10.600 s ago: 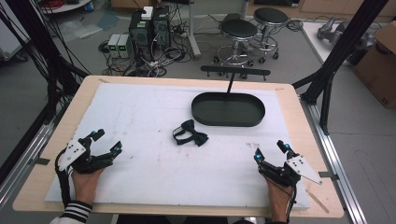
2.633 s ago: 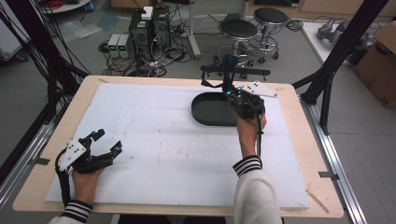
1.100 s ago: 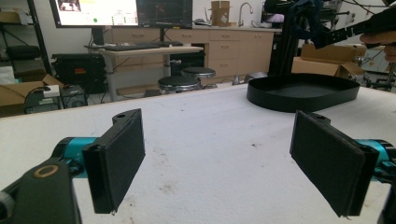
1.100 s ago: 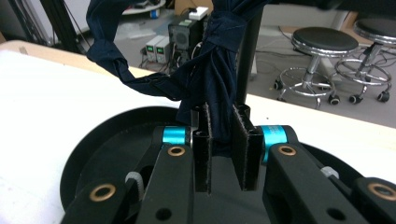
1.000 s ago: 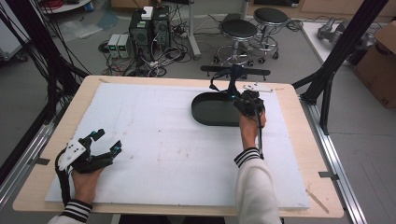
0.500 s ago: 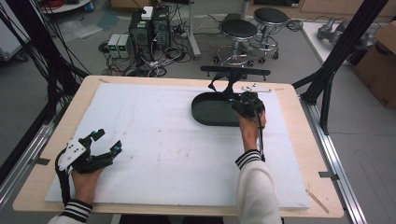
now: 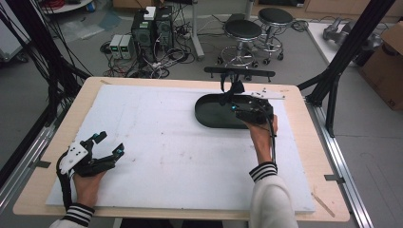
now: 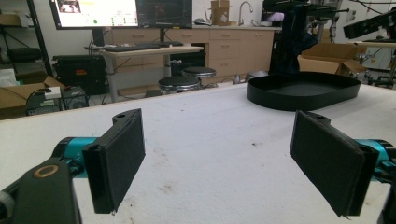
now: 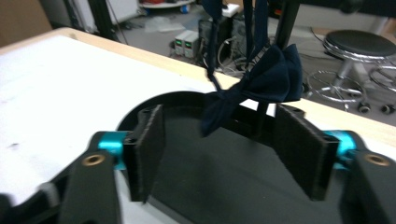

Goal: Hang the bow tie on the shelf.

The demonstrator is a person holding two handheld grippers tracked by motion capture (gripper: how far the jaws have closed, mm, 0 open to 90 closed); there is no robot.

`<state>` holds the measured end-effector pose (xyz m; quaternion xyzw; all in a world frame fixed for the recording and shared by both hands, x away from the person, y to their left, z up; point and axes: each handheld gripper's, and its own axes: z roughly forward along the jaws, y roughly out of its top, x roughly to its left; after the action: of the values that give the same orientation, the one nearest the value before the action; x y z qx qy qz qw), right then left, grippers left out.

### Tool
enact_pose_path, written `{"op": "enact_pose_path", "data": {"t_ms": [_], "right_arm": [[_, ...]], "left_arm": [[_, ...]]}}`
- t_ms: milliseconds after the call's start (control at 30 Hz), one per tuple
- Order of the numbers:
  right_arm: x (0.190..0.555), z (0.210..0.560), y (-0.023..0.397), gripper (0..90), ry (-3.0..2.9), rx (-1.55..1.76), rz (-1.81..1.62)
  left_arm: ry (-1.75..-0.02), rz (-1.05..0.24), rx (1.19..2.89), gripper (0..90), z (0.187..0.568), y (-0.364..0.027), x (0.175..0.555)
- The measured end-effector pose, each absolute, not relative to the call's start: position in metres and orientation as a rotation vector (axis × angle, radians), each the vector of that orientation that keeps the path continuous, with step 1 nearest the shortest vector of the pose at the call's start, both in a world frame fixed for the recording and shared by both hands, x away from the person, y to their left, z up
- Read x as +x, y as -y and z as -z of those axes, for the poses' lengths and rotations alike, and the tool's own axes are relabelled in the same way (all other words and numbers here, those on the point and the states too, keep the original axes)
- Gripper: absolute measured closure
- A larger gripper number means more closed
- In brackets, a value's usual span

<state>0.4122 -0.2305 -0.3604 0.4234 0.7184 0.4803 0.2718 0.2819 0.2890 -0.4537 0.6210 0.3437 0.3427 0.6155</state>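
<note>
bow tie (image 9: 261, 81) hangs by strap from stand over black tray (image 7: 211, 116); my right gripper (image 9: 229, 135) jaws apart beneath, releasing; left gripper (image 8: 219, 154) parted, idle.

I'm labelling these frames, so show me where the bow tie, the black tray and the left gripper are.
bow tie (image 9: 273, 74): right gripper view, on the dark blue knot and wings.
black tray (image 7: 209, 116): high view, on its near left rim.
left gripper (image 7: 110, 145): high view, midway between its open fingertips.
</note>
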Motion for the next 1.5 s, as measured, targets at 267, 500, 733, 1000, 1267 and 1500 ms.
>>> {"op": "enact_pose_path", "data": {"t_ms": [267,500,733,1000,1267,1500], "right_arm": [[0.378,0.361,0.249,18.8,-1.939,1.033,-1.358],[0.332,0.370,0.276,16.1,-1.865,0.944,-1.454],[0.289,0.389,0.295,14.8,-1.728,0.906,-1.515],[0.266,0.424,0.308,12.4,-1.597,0.965,-1.529],[0.262,0.444,0.308,11.5,-1.555,1.004,-1.532],[0.259,0.453,0.305,11.5,-1.554,1.007,-1.526]], "left_arm": [[-0.791,-0.789,1.430,17.3,0.454,-0.289,0.282],[-0.786,-0.792,1.434,16.7,0.454,-0.288,0.282],[-0.774,-0.795,1.444,16.2,0.454,-0.288,0.281],[-0.780,-0.794,1.447,16.2,0.454,-0.287,0.282],[-0.779,-0.796,1.448,16.2,0.453,-0.287,0.281],[-0.777,-0.798,1.451,16.2,0.453,-0.287,0.281]]}}
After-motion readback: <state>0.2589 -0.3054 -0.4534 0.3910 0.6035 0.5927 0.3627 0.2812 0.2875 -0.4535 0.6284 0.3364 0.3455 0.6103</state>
